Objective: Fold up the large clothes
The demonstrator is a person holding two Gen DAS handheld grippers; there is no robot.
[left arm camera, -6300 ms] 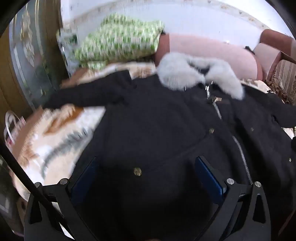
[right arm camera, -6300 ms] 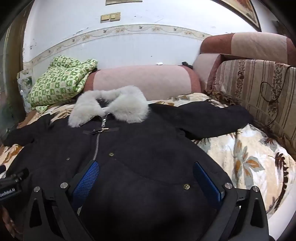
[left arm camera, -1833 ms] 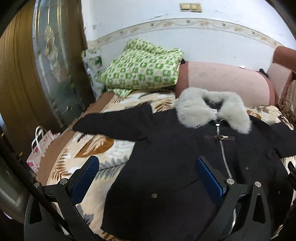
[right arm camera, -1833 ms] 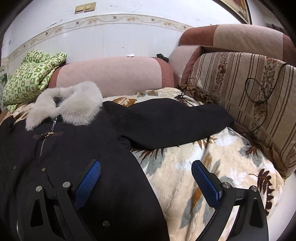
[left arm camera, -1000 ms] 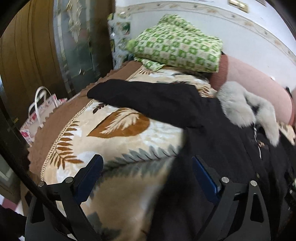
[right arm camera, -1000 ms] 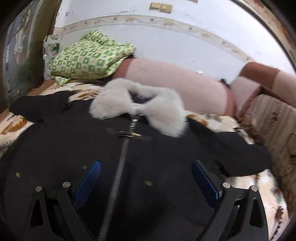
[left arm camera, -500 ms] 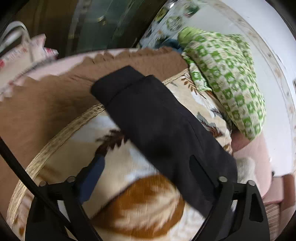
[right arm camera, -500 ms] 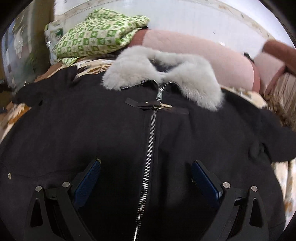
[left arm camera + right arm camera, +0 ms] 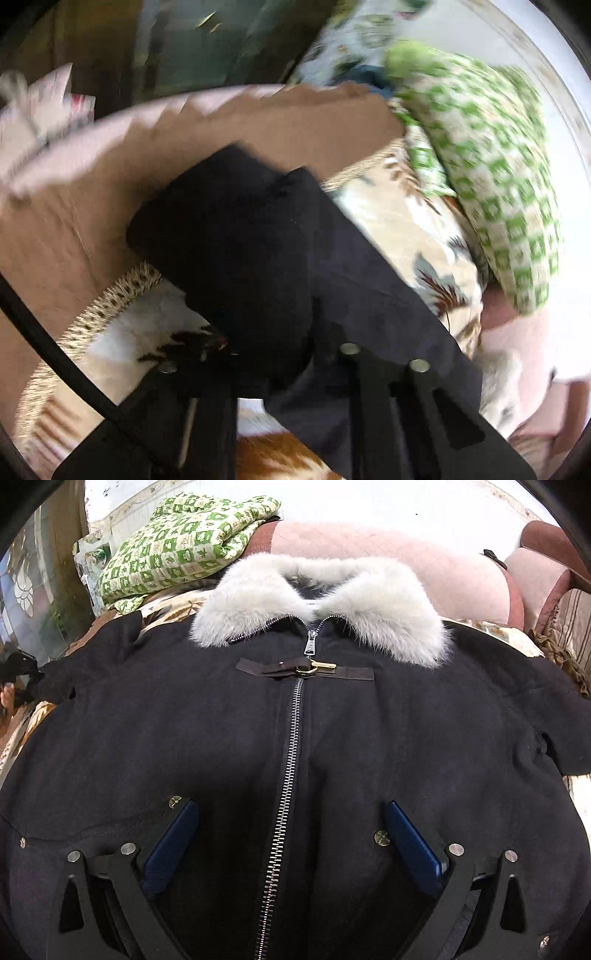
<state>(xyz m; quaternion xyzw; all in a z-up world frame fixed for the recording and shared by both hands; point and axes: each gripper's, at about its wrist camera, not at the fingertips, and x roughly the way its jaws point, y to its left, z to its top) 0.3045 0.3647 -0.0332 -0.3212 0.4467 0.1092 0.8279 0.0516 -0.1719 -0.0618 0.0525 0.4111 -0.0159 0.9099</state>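
A black coat (image 9: 221,738) lies face up and spread wide on a sofa covered with a leaf-patterned blanket (image 9: 399,221). Its pale grey fur collar (image 9: 317,602) points toward the sofa's back edge, where a pink bolster (image 9: 388,554) runs along the wall. A folded green checked quilt (image 9: 184,542) sits at the back left corner. The metal zip (image 9: 291,746) is closed up the middle, with a brown strap and brass clasp (image 9: 306,670) just below the collar.

The right gripper (image 9: 291,845) hovers low over the coat's chest, its blue-padded fingers (image 9: 170,845) spread wide on either side of the zip and holding nothing.

The left gripper (image 9: 288,354) is at the sofa's left edge, over the blanket's brown border. The view is blurred, but its fingers appear drawn close together with the end of the coat's left sleeve (image 9: 236,236) bunched between them, so it seems to be clamped on the cuff.

The coat looks thick, soft and fairly heavy, a felted wool-like cloth that should bend in broad rolls rather than sharp creases. It probably will not slip much on the plush blanket. The cuffs, hem corners and shoulder seams look like the firmest places to pinch. The fur is bulky and springy and the zip line stiffer, so folds likely sit best to either side of the zip.
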